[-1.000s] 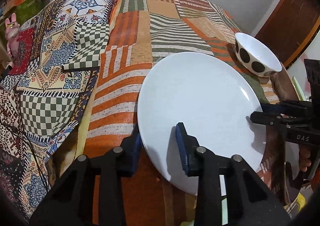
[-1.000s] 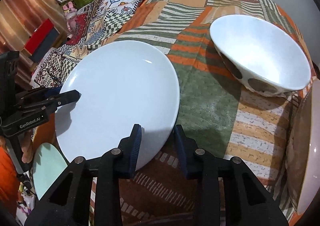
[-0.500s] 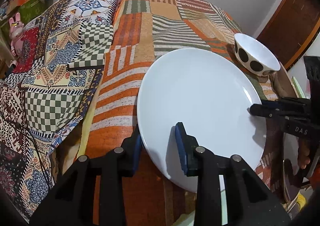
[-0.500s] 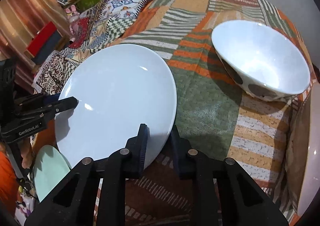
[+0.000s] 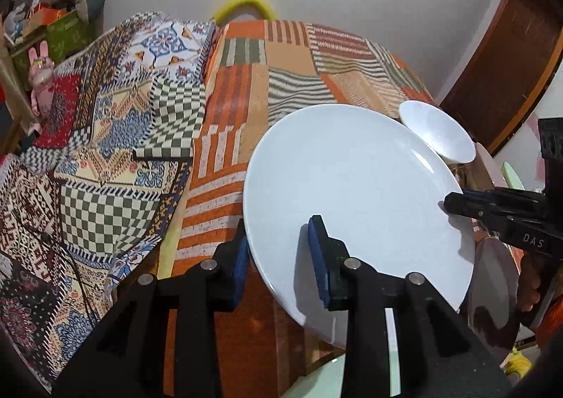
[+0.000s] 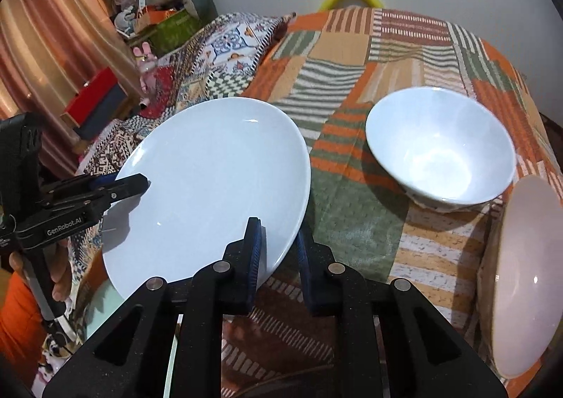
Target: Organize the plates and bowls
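A large white plate hangs tilted above the patchwork-covered table, held at two opposite rims. My left gripper is shut on its near-left rim, which runs between the blue pads. My right gripper is shut on the opposite edge of the plate. Each gripper shows in the other's view: the right gripper at the plate's right rim, the left gripper at its left rim. A white bowl with dark spots stands upright on the cloth beyond the plate; in the left wrist view the bowl peeks over the plate's far edge.
A pinkish-white plate lies at the table's right edge. A pale green plate sits low under the held plate. Toys and boxes crowd the far left, a wooden door stands at the right, and a yellow hoop is behind the table.
The right gripper's jaws closed onto the plate's rim. Both grippers rose with the plate, so the table and bowl now sit lower and more of the wall shows.
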The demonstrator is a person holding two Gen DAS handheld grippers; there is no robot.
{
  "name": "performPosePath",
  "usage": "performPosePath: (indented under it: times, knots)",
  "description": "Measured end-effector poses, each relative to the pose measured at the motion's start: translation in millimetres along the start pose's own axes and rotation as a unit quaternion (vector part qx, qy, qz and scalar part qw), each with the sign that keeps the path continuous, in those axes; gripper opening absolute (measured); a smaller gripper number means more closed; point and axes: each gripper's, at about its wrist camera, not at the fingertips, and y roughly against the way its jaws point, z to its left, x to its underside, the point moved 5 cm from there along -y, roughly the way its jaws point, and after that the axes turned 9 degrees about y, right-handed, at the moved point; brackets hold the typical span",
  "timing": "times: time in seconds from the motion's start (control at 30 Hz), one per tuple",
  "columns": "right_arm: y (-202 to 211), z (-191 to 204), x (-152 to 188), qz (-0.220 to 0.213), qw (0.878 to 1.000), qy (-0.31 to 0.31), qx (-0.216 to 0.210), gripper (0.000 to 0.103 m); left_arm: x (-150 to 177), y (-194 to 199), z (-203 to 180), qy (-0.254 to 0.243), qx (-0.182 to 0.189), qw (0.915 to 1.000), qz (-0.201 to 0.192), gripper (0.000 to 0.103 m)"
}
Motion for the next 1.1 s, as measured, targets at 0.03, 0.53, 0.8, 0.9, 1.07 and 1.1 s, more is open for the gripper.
performPosePath:
  times: [0.03,0.53,0.8,0.9,1.07,1.1]
  knots:
    - [2,1,1,-0.001,1.000,0.003,0.002,0.018,1,3,-3,-0.005,-0.002,1.0000,-0.002,0.032]
    - [54,2,30,-0.020,1.000,-0.001,0.000,0.018,35,49,-51,-0.028,0.010,0.9995,-0.010,0.033]
    - [84,-8,63,-0.025,1.000,-0.013,-0.004,0.018,64,73,-89,-0.053,0.013,0.9984,-0.010,0.033]
    - [93,-10,74,-0.029,0.999,-0.016,-0.007,0.018,73,78,-99,-0.055,0.013,0.9984,-0.008,0.033]
    - [111,-18,96,-0.036,0.999,-0.022,-0.004,0.018,90,81,-119,-0.061,0.018,0.9980,0.000,0.033]
    - [114,-20,100,-0.035,0.999,-0.025,-0.005,0.018,94,81,-124,-0.065,0.020,0.9977,0.002,0.033]
